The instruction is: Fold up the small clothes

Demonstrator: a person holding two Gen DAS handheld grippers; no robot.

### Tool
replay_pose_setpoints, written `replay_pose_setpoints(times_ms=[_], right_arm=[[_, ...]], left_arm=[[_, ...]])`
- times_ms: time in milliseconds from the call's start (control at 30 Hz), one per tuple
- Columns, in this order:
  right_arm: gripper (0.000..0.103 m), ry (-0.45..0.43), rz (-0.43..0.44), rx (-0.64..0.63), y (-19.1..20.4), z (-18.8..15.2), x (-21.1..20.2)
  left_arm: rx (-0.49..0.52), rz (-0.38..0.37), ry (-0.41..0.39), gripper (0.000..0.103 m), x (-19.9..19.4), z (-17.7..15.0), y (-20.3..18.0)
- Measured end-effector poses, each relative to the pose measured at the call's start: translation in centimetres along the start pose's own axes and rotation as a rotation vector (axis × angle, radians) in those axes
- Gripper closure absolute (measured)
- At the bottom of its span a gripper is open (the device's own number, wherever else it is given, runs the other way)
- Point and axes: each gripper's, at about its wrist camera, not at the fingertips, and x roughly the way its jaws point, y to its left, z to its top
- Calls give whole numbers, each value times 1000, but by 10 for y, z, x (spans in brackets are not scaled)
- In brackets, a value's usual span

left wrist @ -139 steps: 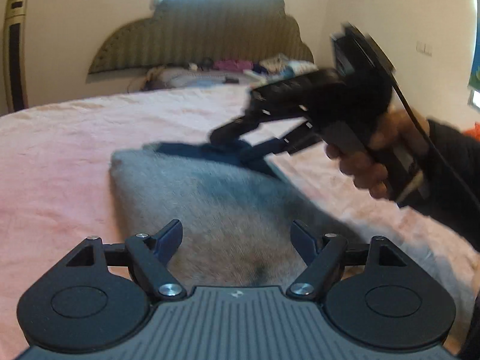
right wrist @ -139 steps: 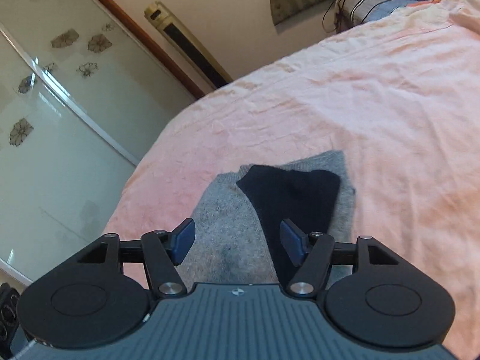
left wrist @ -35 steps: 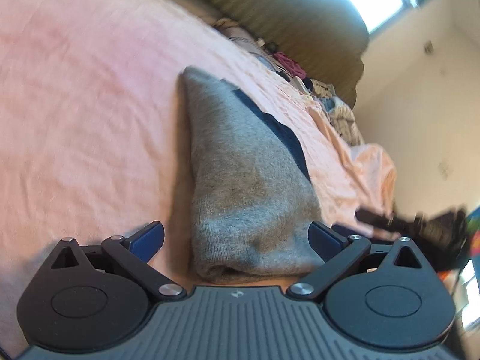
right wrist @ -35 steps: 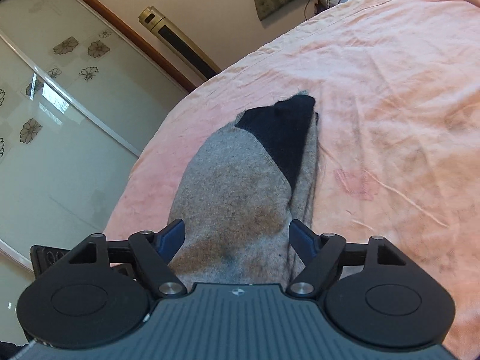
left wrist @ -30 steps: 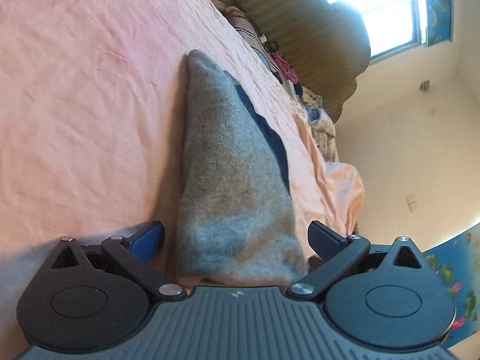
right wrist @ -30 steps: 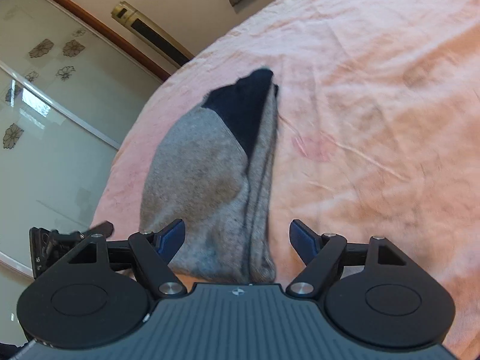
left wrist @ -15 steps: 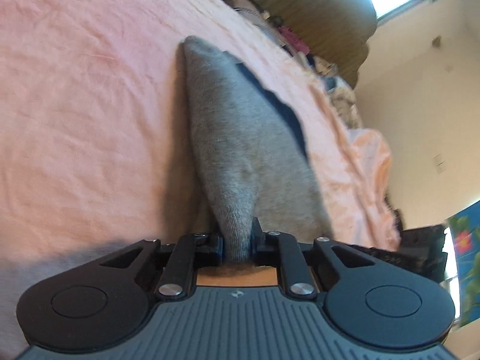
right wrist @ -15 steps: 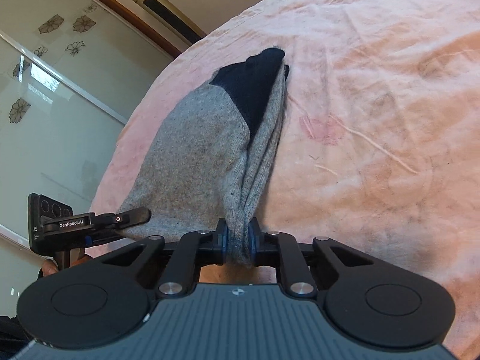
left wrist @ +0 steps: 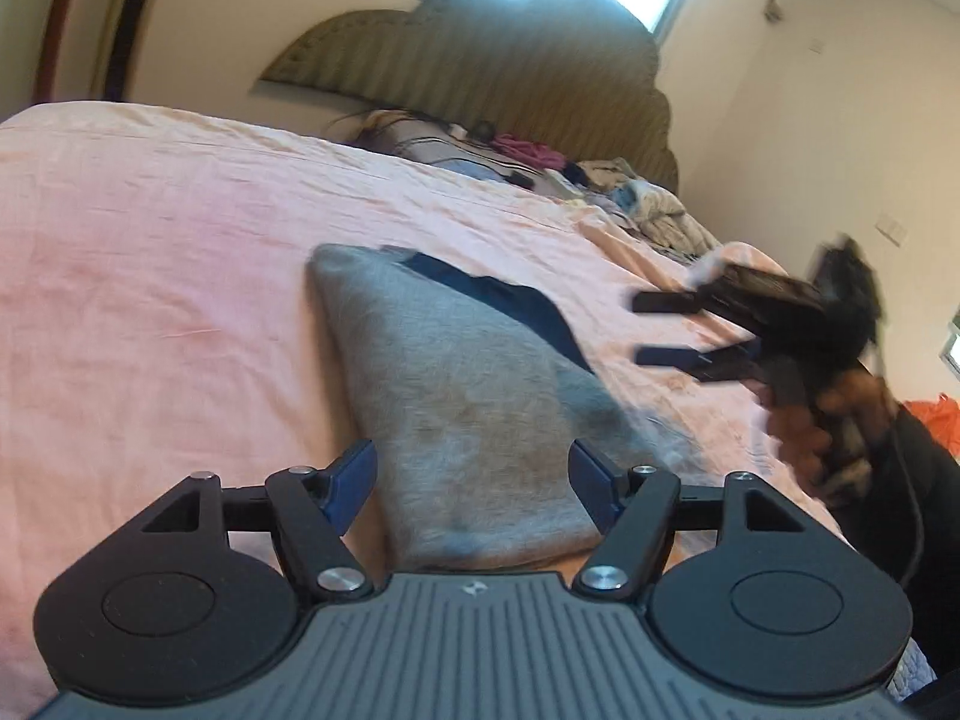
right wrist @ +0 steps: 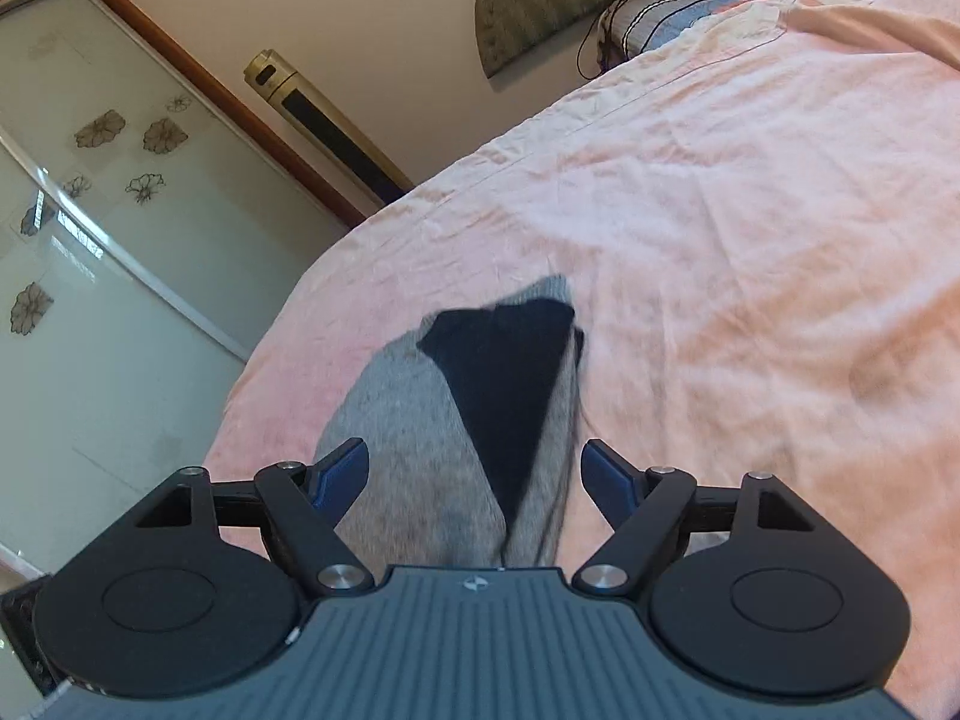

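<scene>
While my left gripper (left wrist: 471, 483) and right gripper (right wrist: 474, 474) are opening with nothing gripped, the soft grey knitted garment with a navy patch (left wrist: 468, 384) lies mid-frame on the pink bed sheet (left wrist: 150, 276); I judge it light and floppy, best pinched at its near corners.

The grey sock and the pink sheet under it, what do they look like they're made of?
Grey sock: likely a soft knit, maybe wool or cotton blend; matte, fuzzy, with a dark navy part. Pink sheet: thin woven fabric, probably cotton, matte with fine creases.
</scene>
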Motion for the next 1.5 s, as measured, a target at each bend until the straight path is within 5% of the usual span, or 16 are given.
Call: replay_pose_setpoints(times_ms=[133, 233, 400, 567, 733, 1000, 1067, 1100, 1133, 1167, 1500], right_arm=[[34, 39, -127, -49, 6, 16, 52], [79, 86, -232, -163, 6, 9, 80], [76, 56, -176, -116, -12, 6, 75], [30, -6, -103, -52, -6, -11, 34], [28, 19, 0, 52, -18, -44, -8], [28, 169, 82, 11, 1, -91, -7], [29, 176, 84, -3, 5, -92, -6], [33, 186, 81, -12, 6, -91, -5], [58, 211, 70, -24, 8, -91, -3], [80, 236, 55, -39, 9, -91, -1], [74, 206, 54, -28, -3, -96, -11]], left_arm=[[70, 13, 41, 34, 33, -12, -13], [88, 38, 87, 34, 49, -22, -12], [86, 20, 67, 33, 44, -22, -9], [16, 17, 19, 33, 18, -17, 0], [-140, 40, 61, 33, 18, -14, 33], [-472, -166, 133, 34, 49, -9, 71], [-475, -171, 145, 38, 53, -7, 69], [-473, -167, 164, 55, 56, -6, 68], [-474, -156, 183, 80, 58, -6, 67], [-469, -143, 192, 86, 60, -6, 65], [-321, -68, 168, 87, 35, -17, 55]])
